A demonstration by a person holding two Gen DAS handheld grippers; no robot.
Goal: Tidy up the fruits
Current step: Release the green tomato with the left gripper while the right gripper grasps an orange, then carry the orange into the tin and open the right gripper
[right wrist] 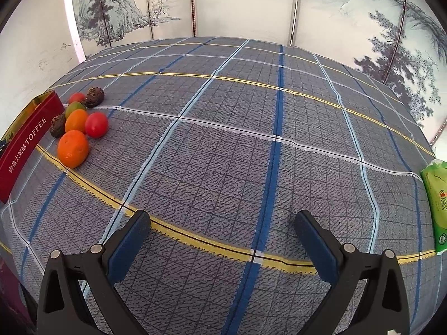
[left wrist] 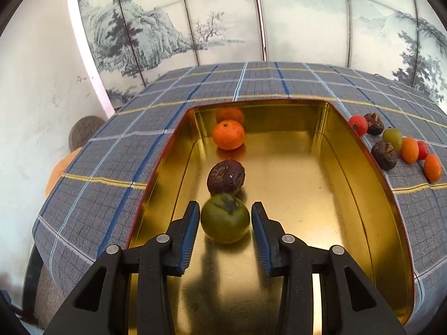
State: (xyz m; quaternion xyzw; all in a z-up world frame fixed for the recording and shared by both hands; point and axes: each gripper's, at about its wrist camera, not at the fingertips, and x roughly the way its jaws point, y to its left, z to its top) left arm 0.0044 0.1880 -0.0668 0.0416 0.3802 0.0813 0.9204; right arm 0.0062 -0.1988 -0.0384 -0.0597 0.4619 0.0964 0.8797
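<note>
A gold tin [left wrist: 349, 195] with a red outside [right wrist: 25, 145] sits on the plaid cloth. Inside it lie an orange mandarin [left wrist: 228, 134], a dark wrinkled fruit [left wrist: 225, 177] and a green tomato [left wrist: 225, 219]. My left gripper [left wrist: 225, 209] is open around the green tomato, which rests on the tin floor with small gaps to both fingers. Right of the tin lies a cluster of loose fruit [left wrist: 402, 145]: red tomatoes, orange fruits, a green one and dark wrinkled ones. The cluster also shows in the right wrist view [right wrist: 78, 122]. My right gripper [right wrist: 222, 220] is open and empty above bare cloth.
A green tissue pack [right wrist: 435, 206] lies at the table's right edge. A painted folding screen [left wrist: 251, 22] stands behind the table. The plaid cloth [right wrist: 251, 139] spreads wide right of the fruit cluster.
</note>
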